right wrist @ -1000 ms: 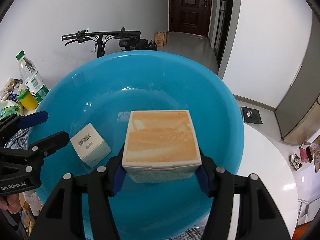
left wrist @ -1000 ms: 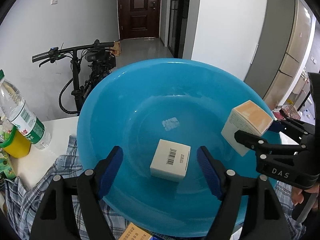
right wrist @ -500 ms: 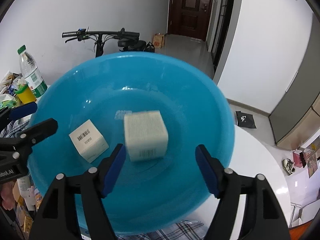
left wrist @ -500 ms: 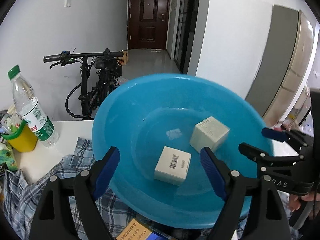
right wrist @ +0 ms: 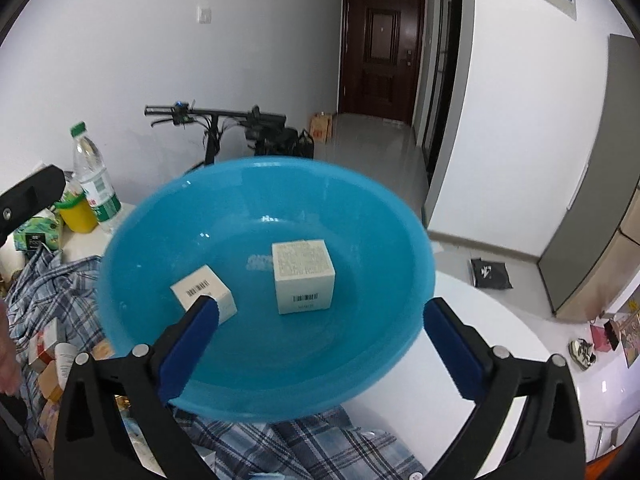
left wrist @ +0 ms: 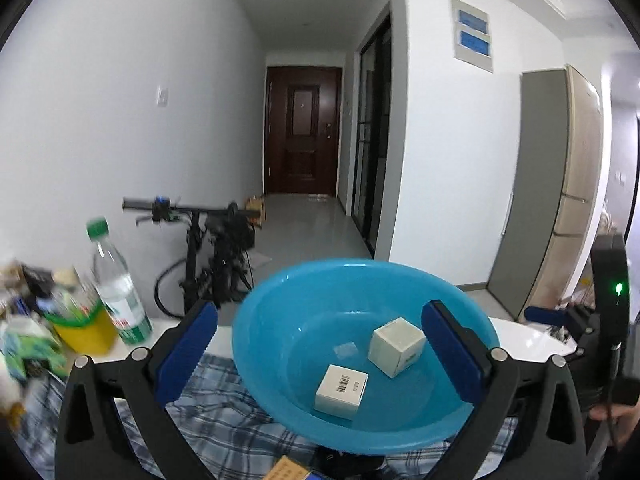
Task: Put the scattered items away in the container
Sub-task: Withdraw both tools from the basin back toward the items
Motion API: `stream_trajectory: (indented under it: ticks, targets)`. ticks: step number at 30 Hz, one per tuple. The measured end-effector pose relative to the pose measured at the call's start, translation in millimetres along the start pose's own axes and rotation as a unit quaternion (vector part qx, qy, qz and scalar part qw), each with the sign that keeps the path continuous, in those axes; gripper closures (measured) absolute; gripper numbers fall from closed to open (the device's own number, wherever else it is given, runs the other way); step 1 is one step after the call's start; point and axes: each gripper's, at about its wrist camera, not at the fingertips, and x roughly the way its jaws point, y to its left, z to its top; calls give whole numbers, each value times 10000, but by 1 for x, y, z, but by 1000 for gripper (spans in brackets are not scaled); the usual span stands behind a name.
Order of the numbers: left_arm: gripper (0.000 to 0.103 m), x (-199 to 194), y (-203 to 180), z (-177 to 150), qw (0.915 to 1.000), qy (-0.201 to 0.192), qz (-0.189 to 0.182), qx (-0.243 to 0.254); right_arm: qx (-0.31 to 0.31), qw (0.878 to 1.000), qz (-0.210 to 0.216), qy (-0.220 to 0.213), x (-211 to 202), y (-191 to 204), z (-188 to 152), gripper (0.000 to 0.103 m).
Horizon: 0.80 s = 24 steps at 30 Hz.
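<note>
Left wrist view looked out over a blue plastic basin [left wrist: 280,320] that sat on a blue and white plaid cloth [left wrist: 224,432] spread over a white table [left wrist: 528,340]. The left gripper [left wrist: 320,356] hovered at the near rim of the basin with its two blue-padded fingers [left wrist: 186,352] spread wide apart and nothing between them. Inside the basin lay two small cartons. A flat white box with a barcode [left wrist: 341,391] rested on the basin floor nearest the camera, and a cream cube-shaped box [left wrist: 396,346] sat just beyond it to the right, tilted on the sloping wall. The two boxes were near each other but not touching. To the left of the basin stood a clear water bottle with a green cap [left wrist: 116,288], a yellow cup [left wrist: 86,326] and some blurred packets. A bicycle [left wrist: 212,260] leaned against the wall behind, and a dark door [left wrist: 302,136] closed off the hallway.

From the right wrist view, the right gripper [right wrist: 320,336] also stood open and empty, its fingers [right wrist: 190,346] spread across the near edge of the basin [right wrist: 360,360]. The cream cube [right wrist: 304,276] sat near the centre of the basin, barcode facing the camera, and the barcode box [right wrist: 204,294] lay to its left, partly behind the left finger pad. More small packages [right wrist: 52,360] lay on the plaid cloth [right wrist: 312,444] outside the basin at lower left.
</note>
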Motion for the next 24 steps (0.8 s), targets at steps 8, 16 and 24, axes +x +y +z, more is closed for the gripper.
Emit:
stream_trajectory:
  ticks: [8,16,24]
  targets:
    - [0,-74,-5,4,9990,-126,-411,-76,308,9988,347,-165,-55,-5,-4,0]
    - [0,-126,-8,-1,9998,-31,7,201,251,9989,174,-356,-109,-1,-19,0]
    - [0,-182,-14,-7,9996,-209,43,195,109,9962,174,-842,-165,16,-35,0]
